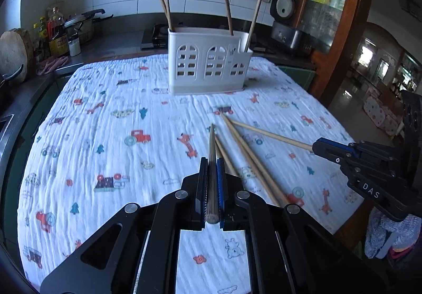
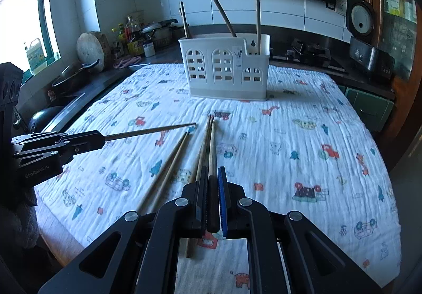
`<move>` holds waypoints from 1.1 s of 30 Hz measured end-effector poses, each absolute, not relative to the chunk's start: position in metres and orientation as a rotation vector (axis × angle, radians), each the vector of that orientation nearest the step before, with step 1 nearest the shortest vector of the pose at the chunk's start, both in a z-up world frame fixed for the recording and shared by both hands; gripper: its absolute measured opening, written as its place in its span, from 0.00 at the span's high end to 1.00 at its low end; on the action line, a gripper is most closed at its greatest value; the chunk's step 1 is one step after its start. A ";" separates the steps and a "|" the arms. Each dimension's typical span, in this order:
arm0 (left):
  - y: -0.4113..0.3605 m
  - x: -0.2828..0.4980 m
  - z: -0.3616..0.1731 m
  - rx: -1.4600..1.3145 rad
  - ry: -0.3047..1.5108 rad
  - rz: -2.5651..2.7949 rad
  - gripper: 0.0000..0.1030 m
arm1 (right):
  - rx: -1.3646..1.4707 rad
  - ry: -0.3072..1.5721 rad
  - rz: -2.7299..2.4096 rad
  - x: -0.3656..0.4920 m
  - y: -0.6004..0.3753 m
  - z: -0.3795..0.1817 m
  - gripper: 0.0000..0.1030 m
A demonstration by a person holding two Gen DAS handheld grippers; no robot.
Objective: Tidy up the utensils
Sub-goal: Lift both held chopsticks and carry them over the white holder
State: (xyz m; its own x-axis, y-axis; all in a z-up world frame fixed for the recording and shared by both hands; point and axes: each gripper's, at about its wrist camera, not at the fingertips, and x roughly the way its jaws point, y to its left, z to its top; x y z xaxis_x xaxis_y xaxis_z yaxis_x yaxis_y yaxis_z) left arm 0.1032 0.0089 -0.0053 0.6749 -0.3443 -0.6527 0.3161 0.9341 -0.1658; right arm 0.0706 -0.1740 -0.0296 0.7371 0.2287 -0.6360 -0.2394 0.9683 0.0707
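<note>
My left gripper is shut on a dark wooden chopstick, held above the patterned cloth; it shows in the right wrist view at the left. My right gripper is shut on a pale chopstick; it shows in the left wrist view at the right. Several loose chopsticks lie on the cloth between the grippers. A white utensil holder stands at the far side with several chopsticks upright in it.
The table is covered with a white cloth printed with vehicles and animals. A dark counter with bottles, pots and a round board runs along the left and back. A rice cooker stands at the back right.
</note>
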 end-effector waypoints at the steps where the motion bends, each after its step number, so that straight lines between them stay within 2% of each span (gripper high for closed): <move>1: 0.009 0.104 -0.001 -0.044 0.733 -0.378 0.95 | -0.017 0.680 0.258 0.072 -0.174 -0.024 0.93; 15: 0.009 0.147 0.020 -0.053 0.721 -0.416 0.95 | -0.035 0.577 0.301 0.120 -0.162 0.022 0.93; 25: 0.004 0.187 0.052 -0.010 0.708 -0.442 0.95 | -0.056 0.592 0.339 0.177 -0.182 0.093 0.94; 33: 0.001 0.222 0.103 0.012 0.644 -0.435 0.95 | -0.122 0.561 0.314 0.216 -0.182 0.141 0.94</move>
State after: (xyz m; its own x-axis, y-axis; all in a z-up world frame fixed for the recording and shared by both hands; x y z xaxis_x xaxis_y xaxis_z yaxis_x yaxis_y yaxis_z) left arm 0.2224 0.0013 0.1034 0.7129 -0.3889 -0.5835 0.3964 0.9099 -0.1222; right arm 0.2165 -0.1819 0.1409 0.8004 0.2589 -0.5406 -0.3248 0.9453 -0.0283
